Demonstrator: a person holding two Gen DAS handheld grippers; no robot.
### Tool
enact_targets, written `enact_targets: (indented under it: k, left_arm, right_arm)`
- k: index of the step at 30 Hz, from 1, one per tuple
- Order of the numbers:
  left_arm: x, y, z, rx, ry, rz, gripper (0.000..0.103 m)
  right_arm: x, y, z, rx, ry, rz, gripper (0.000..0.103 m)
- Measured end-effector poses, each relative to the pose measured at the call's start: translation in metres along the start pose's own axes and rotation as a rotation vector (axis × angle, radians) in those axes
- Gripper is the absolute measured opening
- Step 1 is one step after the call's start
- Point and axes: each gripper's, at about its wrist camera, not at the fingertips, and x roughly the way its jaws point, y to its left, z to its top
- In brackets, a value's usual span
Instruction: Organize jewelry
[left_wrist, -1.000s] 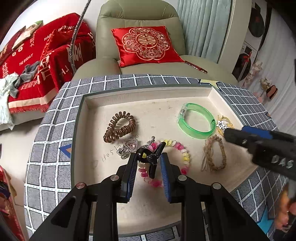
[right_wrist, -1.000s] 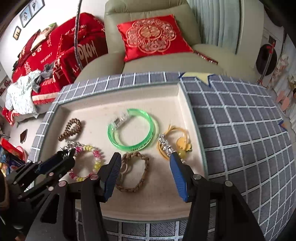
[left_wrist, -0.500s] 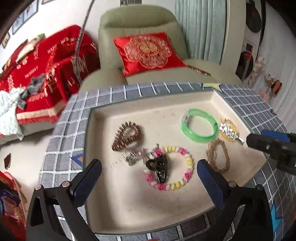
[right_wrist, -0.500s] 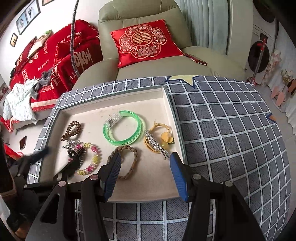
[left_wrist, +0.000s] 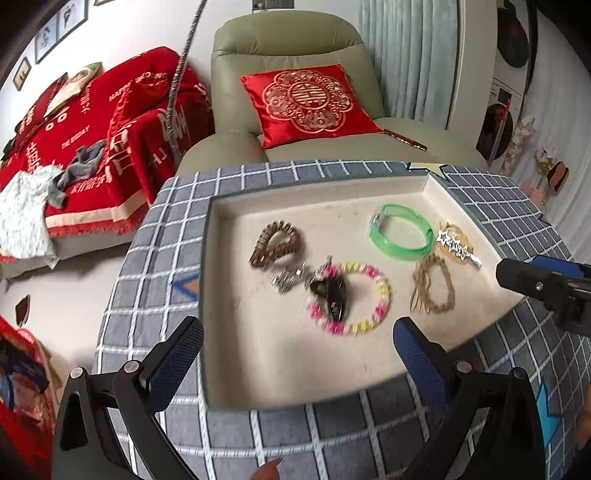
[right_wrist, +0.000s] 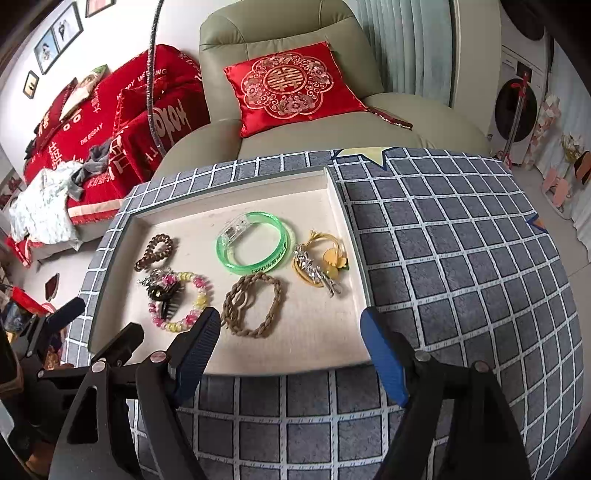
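A cream tray (left_wrist: 258, 362) (right_wrist: 306, 354) sunk in a grey checked table holds jewelry. A black claw clip (left_wrist: 332, 295) (right_wrist: 164, 297) lies inside a pink-and-yellow bead bracelet (left_wrist: 380, 291) (right_wrist: 199, 295). A brown coil hair tie (left_wrist: 275, 243) (right_wrist: 155, 251), a silver piece (left_wrist: 286, 278), a green bangle (left_wrist: 400, 232) (right_wrist: 255, 245), a braided brown band (left_wrist: 432, 284) (right_wrist: 253, 304) and a yellow tie with a silver star clip (left_wrist: 456, 245) (right_wrist: 319, 267) lie around it. My left gripper (left_wrist: 295, 347) is open and empty above the tray's near edge. My right gripper (right_wrist: 290, 339) is open and empty at the tray's front right.
A green armchair (left_wrist: 295, 55) with a red cushion (left_wrist: 310, 99) stands behind the table. A sofa with red covers (left_wrist: 85, 147) is at the left. The grey checked tabletop (right_wrist: 461, 277) spreads to the right of the tray.
My left gripper has opened, let go of the black claw clip inside the bead bracelet, and drawn back toward the tray's near edge. My right gripper has also drawn back.
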Motion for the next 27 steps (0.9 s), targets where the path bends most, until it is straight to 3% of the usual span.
enact_targets:
  k: [7, 9, 20, 27]
  left_arm:
    - [-0.029, 0.000, -0.025, -0.014, -0.058, 0.065, 0.103]
    - [-0.038, 0.001, -0.032, -0.029, -0.078, 0.083, 0.103]
    - [-0.072, -0.002, -0.061, -0.097, -0.163, 0.140, 0.103]
    - [-0.073, -0.010, -0.072, -0.107, -0.144, 0.157, 0.103]
  right_arm:
    - [-0.018, 0.009, -0.021, -0.053, -0.074, -0.012, 0.091]
    - [-0.024, 0.011, -0.028, -0.060, -0.099, -0.007, 0.103]
    - [-0.056, 0.016, -0.071, -0.097, -0.264, -0.038, 0.103]
    - [-0.068, 0.020, -0.087, -0.122, -0.312, -0.088, 0.103]
